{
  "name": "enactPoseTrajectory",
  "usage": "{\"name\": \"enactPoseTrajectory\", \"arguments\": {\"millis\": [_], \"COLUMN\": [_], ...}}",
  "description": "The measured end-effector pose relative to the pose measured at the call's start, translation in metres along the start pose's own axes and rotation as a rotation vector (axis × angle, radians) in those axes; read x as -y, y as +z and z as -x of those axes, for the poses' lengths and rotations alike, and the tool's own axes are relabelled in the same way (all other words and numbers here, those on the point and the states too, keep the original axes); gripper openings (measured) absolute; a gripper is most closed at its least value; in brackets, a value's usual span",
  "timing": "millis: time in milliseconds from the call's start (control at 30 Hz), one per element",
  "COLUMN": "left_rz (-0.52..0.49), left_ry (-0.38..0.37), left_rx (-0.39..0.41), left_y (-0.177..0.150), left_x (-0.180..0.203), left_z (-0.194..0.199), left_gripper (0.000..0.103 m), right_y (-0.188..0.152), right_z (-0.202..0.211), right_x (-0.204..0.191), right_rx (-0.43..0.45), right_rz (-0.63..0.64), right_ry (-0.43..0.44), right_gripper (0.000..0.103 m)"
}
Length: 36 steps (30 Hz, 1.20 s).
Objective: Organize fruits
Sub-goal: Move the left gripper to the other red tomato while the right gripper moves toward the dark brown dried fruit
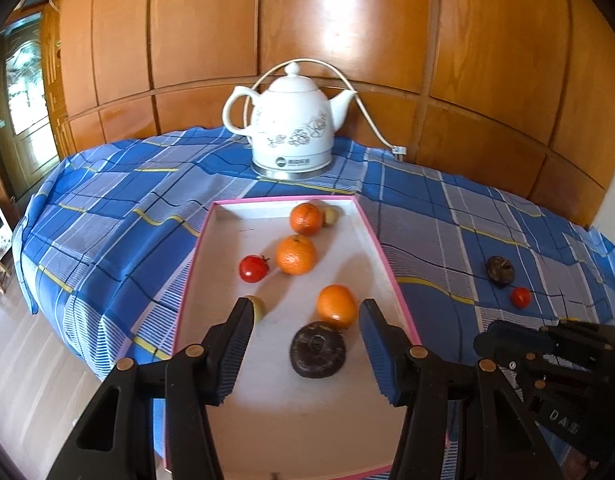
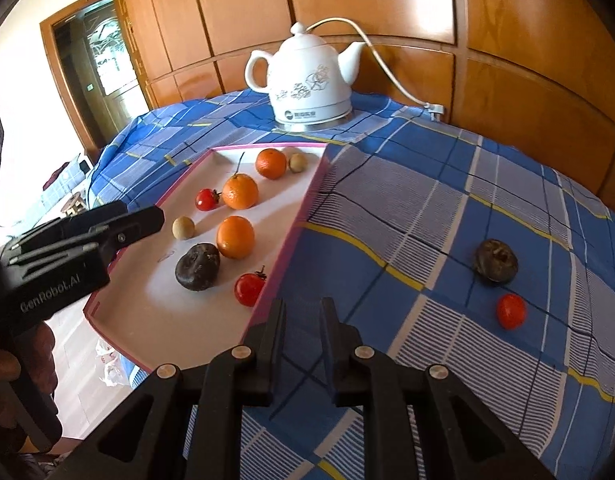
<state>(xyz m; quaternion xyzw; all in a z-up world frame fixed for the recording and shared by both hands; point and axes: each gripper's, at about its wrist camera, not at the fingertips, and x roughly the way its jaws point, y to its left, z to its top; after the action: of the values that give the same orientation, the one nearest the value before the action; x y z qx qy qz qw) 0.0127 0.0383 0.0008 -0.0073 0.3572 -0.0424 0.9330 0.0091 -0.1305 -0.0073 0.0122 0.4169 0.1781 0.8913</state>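
A pink-rimmed white tray point(image 1: 381, 240) point(image 2: 295, 224) holds three oranges point(image 1: 296, 255) point(image 2: 235, 237), a dark round fruit point(image 1: 317, 349) point(image 2: 197, 266), small tomatoes point(image 1: 253, 268) point(image 2: 248, 289) and pale round fruits point(image 2: 183, 227). My left gripper point(image 1: 305, 330) is open and empty, hovering over the tray's near end with the dark fruit between its fingers' line. My right gripper point(image 2: 303, 312) is open a narrow gap and empty, over the cloth beside the tray's right rim. On the cloth to the right lie another dark fruit point(image 2: 495, 261) point(image 1: 500, 269) and a tomato point(image 2: 510, 311) point(image 1: 520, 297).
A white ceramic kettle point(image 1: 293, 120) point(image 2: 313, 76) with a cord stands behind the tray on the blue checked tablecloth point(image 2: 427, 240). Wooden panelling point(image 1: 347, 40) runs close behind. The table edge drops off to the left, with floor below.
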Motion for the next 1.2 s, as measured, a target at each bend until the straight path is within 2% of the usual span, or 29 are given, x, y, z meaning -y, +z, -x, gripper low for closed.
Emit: {"name": "enactPoseTrajectory", "arguments": {"millis": [400,867,1000,1133,1200], "left_rz": [-0.085,-0.194,-0.191,-0.182,-0.204], "left_ry": [-0.05,-0.127,-0.165,-0.255,-0.302], "left_rx": [-0.003,-0.027,-0.068,-0.142,-0.153], "left_y": [0.003,0.015,0.019,0.021,0.022], "left_x": [0.033,0.079,0.092,0.109,0.124], "left_z": [0.001,-0.009,-0.019,-0.033,-0.036], "left_gripper": [0.055,0.055,0.055,0.055,0.054], "right_y": [0.001,0.025,0.035,0.039,0.037], "right_z": [0.02,0.072,0.091,0.099,0.098], "right_x": [0.037,0.128,0.159,0.187,0.202], "right_rx": [0.018,0.043,0.051,0.047,0.034], "right_rz": [-0.049,-0.109,-0.121,-0.11,-0.114], "right_ry": [-0.061,-0.208,-0.255,-0.325,-0.34], "right_gripper": [0.017,0.017,0.021,0.021,0.021]}}
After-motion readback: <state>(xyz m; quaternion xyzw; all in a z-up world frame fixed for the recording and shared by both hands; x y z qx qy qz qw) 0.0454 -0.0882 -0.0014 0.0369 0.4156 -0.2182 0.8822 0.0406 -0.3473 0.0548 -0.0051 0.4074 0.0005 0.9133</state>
